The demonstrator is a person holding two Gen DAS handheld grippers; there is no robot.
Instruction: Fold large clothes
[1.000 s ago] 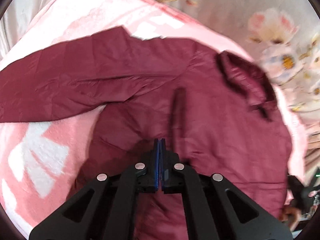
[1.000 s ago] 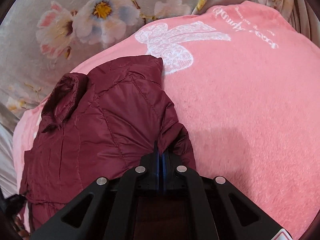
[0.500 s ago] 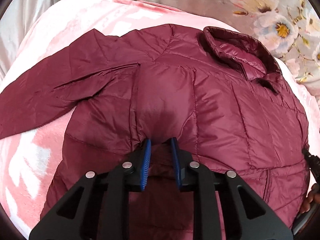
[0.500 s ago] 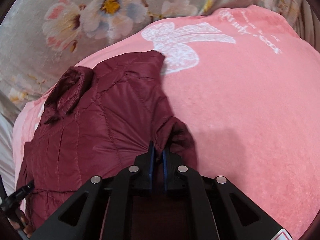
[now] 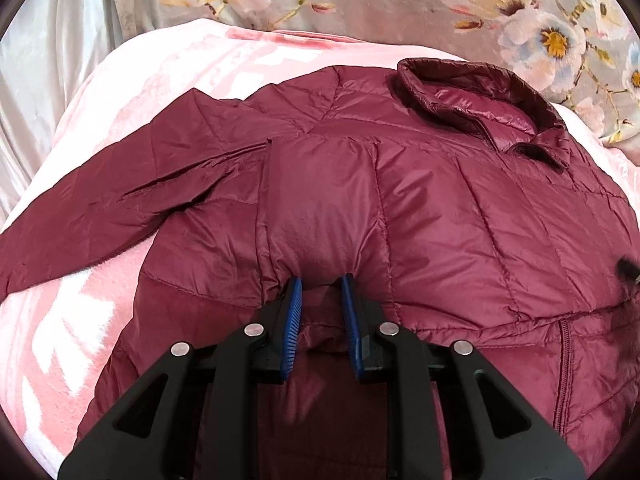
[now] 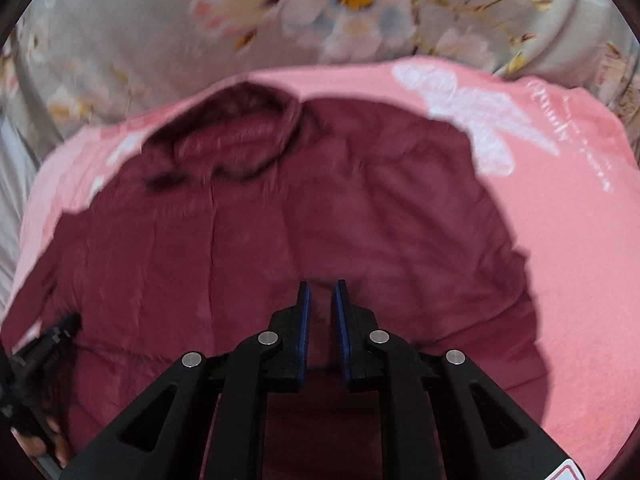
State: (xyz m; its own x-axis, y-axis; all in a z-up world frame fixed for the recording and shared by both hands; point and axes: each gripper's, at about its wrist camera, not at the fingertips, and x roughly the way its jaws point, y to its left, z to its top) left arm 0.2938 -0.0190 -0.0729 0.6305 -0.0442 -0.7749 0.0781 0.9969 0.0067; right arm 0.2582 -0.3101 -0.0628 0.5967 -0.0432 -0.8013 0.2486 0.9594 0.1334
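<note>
A maroon quilted puffer jacket [image 5: 420,208] lies front-up on a pink blanket [image 5: 132,76], collar [image 5: 472,96] toward the far side, one sleeve [image 5: 100,200] stretched out to the left. My left gripper [image 5: 320,284] is open, its blue pads astride a puffed fold of the jacket's body that sits loose between them. My right gripper [image 6: 320,288] is open just above the jacket [image 6: 280,232], which shows blurred in the right wrist view, with nothing between its pads. The left gripper's tip [image 6: 48,340] shows at that view's left edge.
The pink blanket [image 6: 560,208] with a white bow print [image 6: 480,120] spreads to the right of the jacket. A grey floral bedsheet [image 5: 400,4] lies beyond it, and it also shows in the right wrist view [image 6: 320,12]. Pale satin fabric [image 5: 48,80] runs along the left.
Both grippers opened and let go of the jacket. The folded-over part now lies flat on the body. The right gripper has swung left, over the jacket's middle.
</note>
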